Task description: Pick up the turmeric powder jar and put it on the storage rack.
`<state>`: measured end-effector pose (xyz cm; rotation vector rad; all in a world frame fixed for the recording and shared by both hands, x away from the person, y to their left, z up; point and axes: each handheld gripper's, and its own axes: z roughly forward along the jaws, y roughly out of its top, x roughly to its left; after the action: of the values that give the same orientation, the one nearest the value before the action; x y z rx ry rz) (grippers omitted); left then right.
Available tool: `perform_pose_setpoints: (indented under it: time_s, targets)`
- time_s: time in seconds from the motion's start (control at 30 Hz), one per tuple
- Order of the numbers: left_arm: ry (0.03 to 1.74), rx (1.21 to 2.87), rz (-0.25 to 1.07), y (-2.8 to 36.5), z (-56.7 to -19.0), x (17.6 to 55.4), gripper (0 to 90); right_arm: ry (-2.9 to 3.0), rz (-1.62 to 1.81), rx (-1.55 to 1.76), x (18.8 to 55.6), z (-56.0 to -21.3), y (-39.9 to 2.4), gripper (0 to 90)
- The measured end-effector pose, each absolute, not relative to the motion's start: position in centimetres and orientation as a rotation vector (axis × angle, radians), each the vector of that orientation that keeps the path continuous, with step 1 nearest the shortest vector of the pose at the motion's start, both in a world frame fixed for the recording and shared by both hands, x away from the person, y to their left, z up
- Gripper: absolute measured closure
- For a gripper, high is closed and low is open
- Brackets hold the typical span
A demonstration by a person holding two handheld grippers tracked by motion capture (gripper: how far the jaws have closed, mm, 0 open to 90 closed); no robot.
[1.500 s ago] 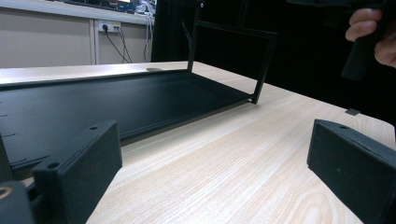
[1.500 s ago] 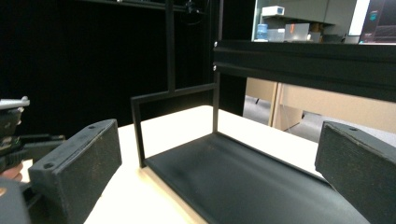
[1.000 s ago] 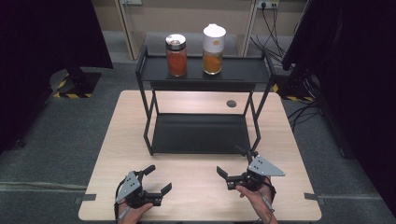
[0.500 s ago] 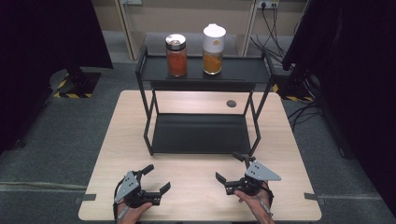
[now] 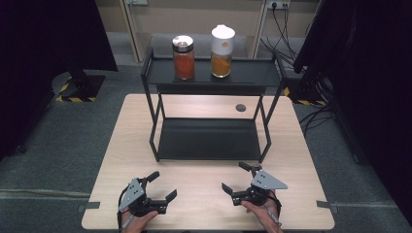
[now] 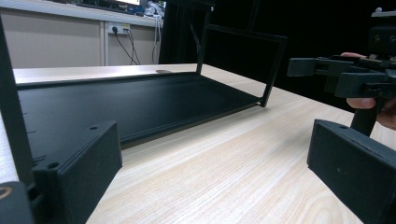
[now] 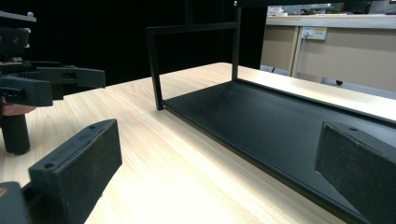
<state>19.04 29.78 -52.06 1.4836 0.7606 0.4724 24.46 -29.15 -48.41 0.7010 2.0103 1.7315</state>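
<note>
Two jars, one orange-filled with a dark lid and one white-capped, stand on the top tier of a black rack on the table, while the left hand-held gripper and right hand-held gripper rest near the front edge, jaws apart and empty.

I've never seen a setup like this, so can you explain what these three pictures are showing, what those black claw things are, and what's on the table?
A person sits at a wooden table, holding a two-jaw tool in each hand: the left gripper and the right gripper. Both are open and hold nothing. The high view looks down from above. The other two pictures come from cameras riding on each gripper, looking out between its black jaws. On the table stands a black two-level rack. Its top level carries a jar of red contents and a white-lidded jar of orange contents. Its lower level is bare.
</note>
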Motion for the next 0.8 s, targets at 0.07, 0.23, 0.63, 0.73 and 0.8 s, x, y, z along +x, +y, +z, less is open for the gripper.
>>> perform_pose_setpoints:
  time_s: [0.07,0.23,0.63,0.73,0.8]
  targets:
    - [0.753,1.489,0.474,29.77,-52.03,18.97,2.1,2.012,1.728,0.698,24.41,-48.42,-29.11,1.0]
    - [0.738,1.496,0.488,29.79,-51.93,18.69,2.2,2.016,1.729,0.704,24.34,-48.53,-29.03,1.0]
    - [0.74,1.496,0.489,29.76,-51.95,18.71,2.2,2.018,1.735,0.717,24.47,-48.72,-29.15,1.0]
    - [0.741,1.497,0.489,29.75,-51.95,18.72,2.1,2.02,1.734,0.717,24.5,-48.74,-29.14,1.0]
    - [0.74,1.497,0.489,29.73,-51.95,18.72,2.2,2.021,1.734,0.717,24.54,-48.76,-29.15,1.0]
